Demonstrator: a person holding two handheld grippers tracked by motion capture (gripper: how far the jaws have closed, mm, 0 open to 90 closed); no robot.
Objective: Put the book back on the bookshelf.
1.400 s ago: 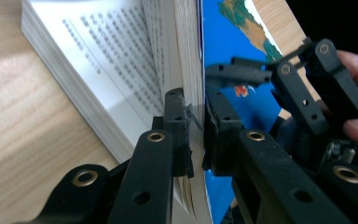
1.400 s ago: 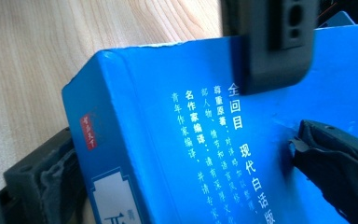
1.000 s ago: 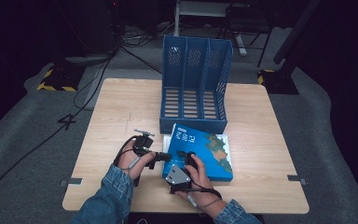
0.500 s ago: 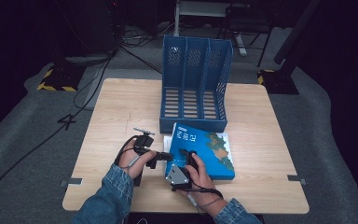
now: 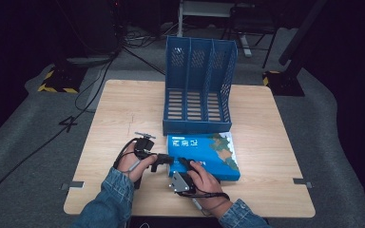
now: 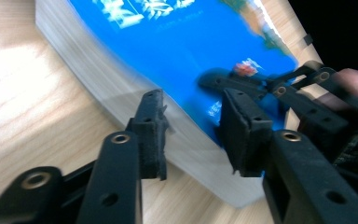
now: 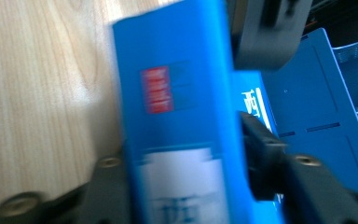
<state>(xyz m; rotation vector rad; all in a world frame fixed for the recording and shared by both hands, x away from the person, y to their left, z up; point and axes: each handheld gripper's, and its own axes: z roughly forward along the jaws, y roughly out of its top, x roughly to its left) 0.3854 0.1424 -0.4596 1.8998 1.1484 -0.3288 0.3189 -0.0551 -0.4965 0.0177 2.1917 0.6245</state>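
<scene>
Two grippers at one blue book (image 5: 204,156). Right gripper (image 5: 184,164): jaws had just been closing and clamped the book's spine at its near edge, one pad above, one below. Left gripper (image 6: 193,133): jaws had just been opening, part-spread, pads clear of the page edge at the book's left corner. Book lay flat on the wooden table (image 5: 123,109), long axis running left to right, just in front of the blue file rack (image 5: 197,90). Right hand nearer; lift probably falls to it.
</scene>
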